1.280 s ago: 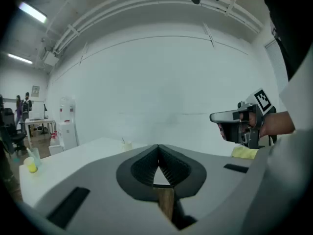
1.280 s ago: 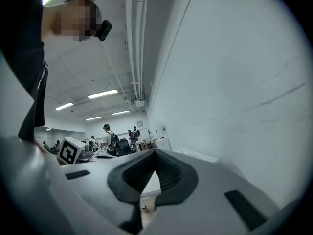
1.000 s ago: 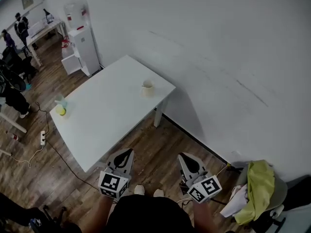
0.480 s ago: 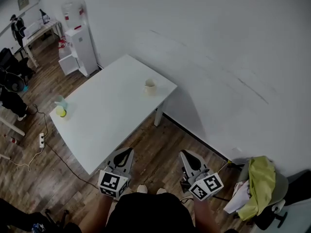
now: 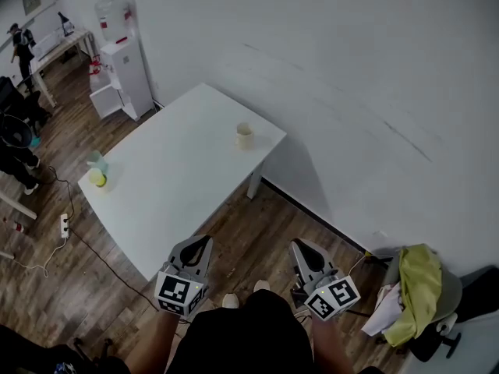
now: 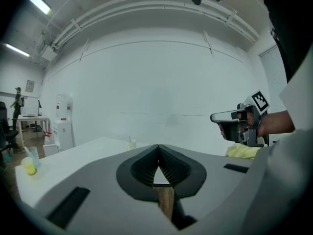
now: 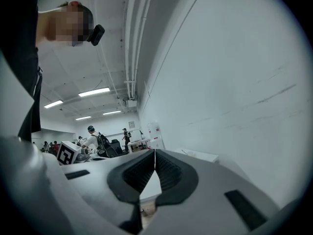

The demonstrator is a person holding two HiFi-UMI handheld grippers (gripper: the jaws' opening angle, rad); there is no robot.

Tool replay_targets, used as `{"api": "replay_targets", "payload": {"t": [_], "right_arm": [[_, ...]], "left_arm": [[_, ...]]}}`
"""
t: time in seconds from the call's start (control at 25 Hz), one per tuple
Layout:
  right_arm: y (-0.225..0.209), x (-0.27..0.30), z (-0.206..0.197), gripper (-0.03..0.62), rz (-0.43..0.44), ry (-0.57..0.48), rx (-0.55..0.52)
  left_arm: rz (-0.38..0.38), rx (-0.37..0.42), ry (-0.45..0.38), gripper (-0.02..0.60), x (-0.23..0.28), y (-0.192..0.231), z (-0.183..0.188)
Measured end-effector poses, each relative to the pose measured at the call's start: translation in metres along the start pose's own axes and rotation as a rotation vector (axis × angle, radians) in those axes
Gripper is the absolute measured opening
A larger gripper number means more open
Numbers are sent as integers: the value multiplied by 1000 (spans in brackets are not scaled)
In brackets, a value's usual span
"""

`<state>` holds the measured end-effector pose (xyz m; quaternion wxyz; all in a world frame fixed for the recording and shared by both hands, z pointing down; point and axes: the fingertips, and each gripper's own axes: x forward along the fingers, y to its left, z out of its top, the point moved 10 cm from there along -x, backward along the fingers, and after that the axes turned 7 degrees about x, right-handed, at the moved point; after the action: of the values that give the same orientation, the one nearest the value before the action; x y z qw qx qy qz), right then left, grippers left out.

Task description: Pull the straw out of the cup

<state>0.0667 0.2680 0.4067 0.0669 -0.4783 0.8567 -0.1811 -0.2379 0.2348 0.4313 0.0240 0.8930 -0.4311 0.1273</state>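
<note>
Left claw (image 5: 201, 245) and right claw (image 5: 301, 247) are both pinched closed on nothing. The cup (image 5: 245, 136), straw (image 6: 129, 139) in it, sits near the white bench's (image 5: 179, 185) far corner, well apart from them.

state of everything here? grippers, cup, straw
left gripper: shut, empty
right gripper: shut, empty
cup: upright on the table, near its far corner, untouched
straw: in the cup, sticking up, not yet pulled
</note>
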Motion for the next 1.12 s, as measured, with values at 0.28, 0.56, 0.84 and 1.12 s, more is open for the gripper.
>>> {"api": "replay_targets", "payload": {"t": [0.28, 0.56, 0.84, 1.12], "right_arm": [[-5, 12, 2, 22, 3, 9, 0], [-28, 39, 6, 23, 23, 25, 9], [-64, 70, 17, 23, 53, 35, 22], [-112, 104, 38, 23, 88, 43, 37]], "left_arm": [[2, -6, -7, 14, 13, 8, -1], [2, 15, 10, 14, 39, 16, 3], [25, 6, 11, 14, 80, 29, 13], [58, 8, 26, 14, 127, 37, 28]]}}
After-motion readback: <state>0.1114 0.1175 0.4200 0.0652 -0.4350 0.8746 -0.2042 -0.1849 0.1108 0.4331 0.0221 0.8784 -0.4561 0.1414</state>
